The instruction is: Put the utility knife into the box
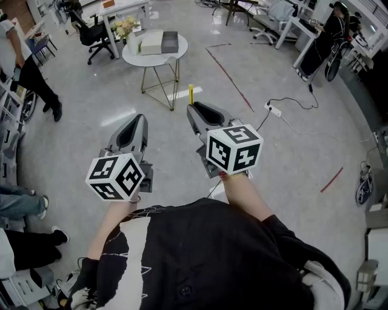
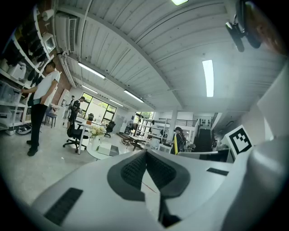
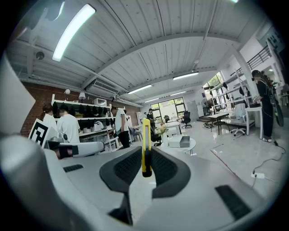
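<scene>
My right gripper (image 1: 195, 110) is shut on a yellow utility knife (image 1: 190, 94), which stands upright out of the jaws. In the right gripper view the knife (image 3: 146, 145) sits pinched between the dark pads (image 3: 128, 168) of that gripper (image 3: 146, 159). My left gripper (image 1: 131, 129) is held beside it at the left, shut with nothing in it (image 2: 145, 155). A white box (image 1: 151, 42) and a grey box (image 1: 170, 42) lie side by side on a round white table (image 1: 148, 57) some way ahead on the floor. The left gripper view also catches the knife (image 2: 175, 144).
A vase of flowers (image 1: 126, 28) stands on the round table's far left. A black office chair (image 1: 96, 34) and a white desk (image 1: 124, 8) stand behind it. A power strip (image 1: 274, 110) with cable lies on the floor at right. People (image 1: 29, 72) stand at the left.
</scene>
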`<state>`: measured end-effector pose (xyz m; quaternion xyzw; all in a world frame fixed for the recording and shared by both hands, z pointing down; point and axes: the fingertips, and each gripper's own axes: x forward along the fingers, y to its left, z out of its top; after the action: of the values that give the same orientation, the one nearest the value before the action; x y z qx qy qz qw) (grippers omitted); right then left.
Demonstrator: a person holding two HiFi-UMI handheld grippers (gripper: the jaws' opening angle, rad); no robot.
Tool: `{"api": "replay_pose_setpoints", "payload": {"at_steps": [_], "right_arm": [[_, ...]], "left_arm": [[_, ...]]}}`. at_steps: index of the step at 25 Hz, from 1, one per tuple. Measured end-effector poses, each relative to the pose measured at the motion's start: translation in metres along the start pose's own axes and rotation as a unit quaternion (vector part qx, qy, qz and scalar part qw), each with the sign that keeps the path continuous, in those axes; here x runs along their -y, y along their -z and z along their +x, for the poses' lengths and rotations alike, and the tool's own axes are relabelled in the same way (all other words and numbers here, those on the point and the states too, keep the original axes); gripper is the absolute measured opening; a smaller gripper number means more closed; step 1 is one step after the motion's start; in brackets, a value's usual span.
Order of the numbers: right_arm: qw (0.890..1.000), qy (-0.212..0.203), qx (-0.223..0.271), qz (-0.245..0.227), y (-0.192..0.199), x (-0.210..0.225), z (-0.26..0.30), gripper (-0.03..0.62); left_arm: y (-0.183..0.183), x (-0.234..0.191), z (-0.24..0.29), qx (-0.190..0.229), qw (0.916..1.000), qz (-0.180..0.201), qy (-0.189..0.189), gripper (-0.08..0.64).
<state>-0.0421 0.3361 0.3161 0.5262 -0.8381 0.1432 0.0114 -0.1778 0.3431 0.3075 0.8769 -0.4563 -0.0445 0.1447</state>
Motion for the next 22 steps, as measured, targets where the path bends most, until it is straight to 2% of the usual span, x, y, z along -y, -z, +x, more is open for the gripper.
{"api": "replay_pose_setpoints", "payload": {"at_steps": [8,13,17,22], "right_arm": [[1.0,-0.019,0.021,0.014,-0.006,0.043,-0.031,0.069],[0.999,-0.04,0.024,0.002,-0.007,0.083,-0.057,0.069],[0.998,-0.055,0.007,-0.013,0.004,0.105,-0.08,0.069],[0.998,-0.064,-0.012,0.001,0.023,0.119,-0.089,0.069]], "left_arm": [[0.014,0.044,0.02,0.011,0.9998,0.002,-0.017,0.011],[0.041,0.091,0.039,0.015,0.9997,-0.004,-0.019,0.011],[0.067,0.122,0.043,0.01,0.9995,-0.019,-0.022,0.011],[0.084,0.136,0.042,0.004,0.999,-0.031,-0.033,0.011]]}}
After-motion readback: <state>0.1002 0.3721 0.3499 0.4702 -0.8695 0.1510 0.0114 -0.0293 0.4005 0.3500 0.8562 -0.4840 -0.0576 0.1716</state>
